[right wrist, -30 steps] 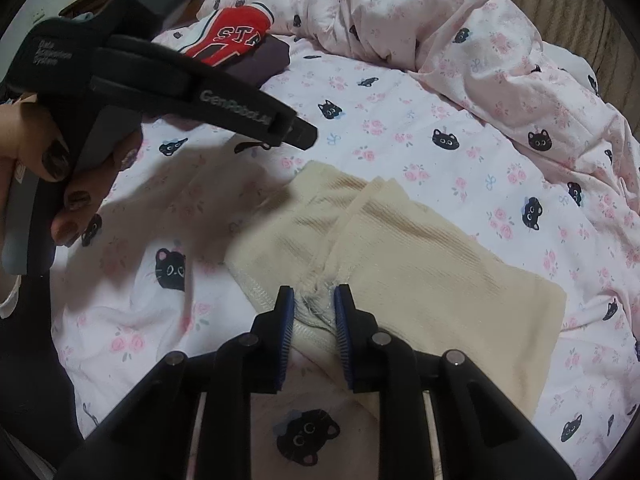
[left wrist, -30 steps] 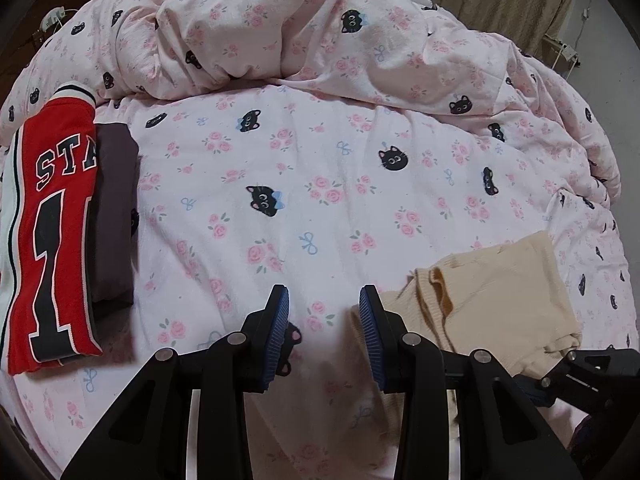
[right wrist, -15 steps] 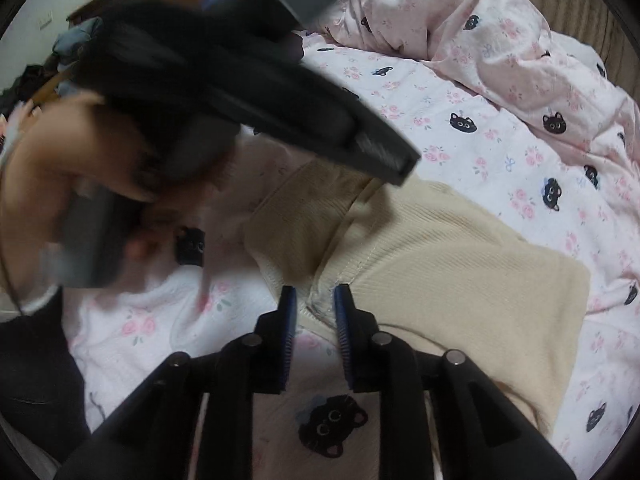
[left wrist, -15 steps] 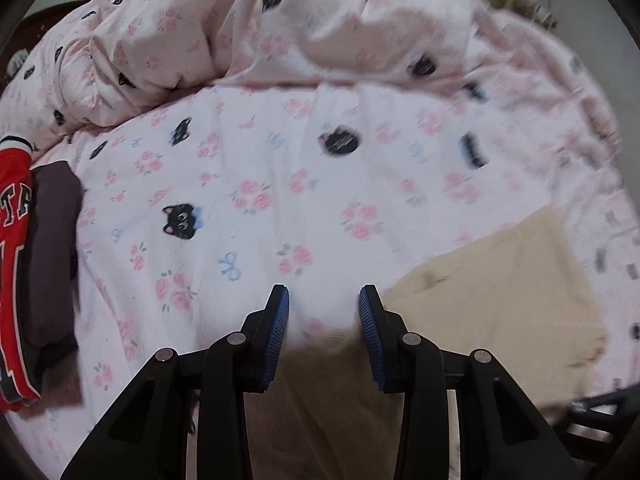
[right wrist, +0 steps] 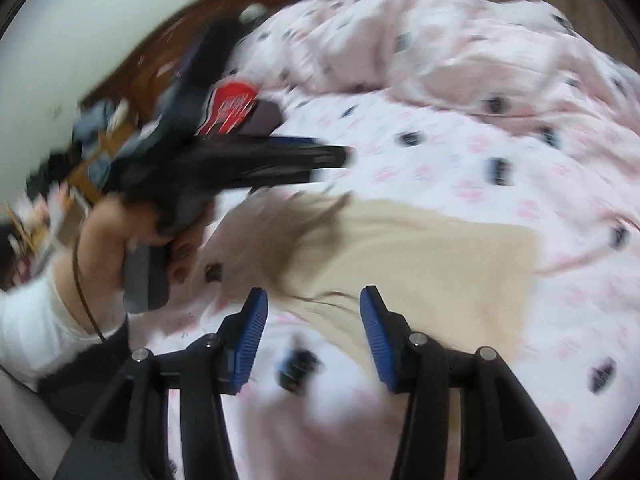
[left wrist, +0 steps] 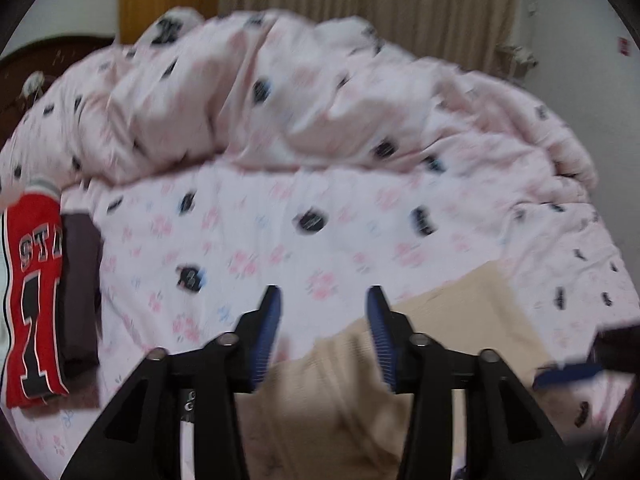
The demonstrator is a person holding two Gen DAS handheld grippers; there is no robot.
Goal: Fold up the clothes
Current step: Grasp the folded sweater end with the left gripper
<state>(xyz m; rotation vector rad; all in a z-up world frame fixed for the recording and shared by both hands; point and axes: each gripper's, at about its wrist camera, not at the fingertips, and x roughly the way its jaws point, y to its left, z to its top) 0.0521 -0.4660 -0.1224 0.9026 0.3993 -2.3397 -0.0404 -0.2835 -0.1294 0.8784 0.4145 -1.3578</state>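
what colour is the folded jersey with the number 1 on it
Red with black, white-edged lettering; the jersey shows best in the left wrist view.

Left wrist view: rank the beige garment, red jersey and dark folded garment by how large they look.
1. beige garment, though it lies nearest the camera, which inflates it.
2. red jersey, partly cut off at the edge.
3. dark folded garment, mostly tucked under the jersey.

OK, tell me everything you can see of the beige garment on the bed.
The beige garment is a soft, knit-looking piece in plain cream, folded into a rough rectangle and lying flat on the pink cat-print sheet. Its right edge looks straight; its left end is blurred, rumpled and shadowed. Blur hides any stitching or label. The right tongs hover over its near edge, jaws opening, pads off the cloth. The left tongs, also opening, hang above its other end without gripping it.
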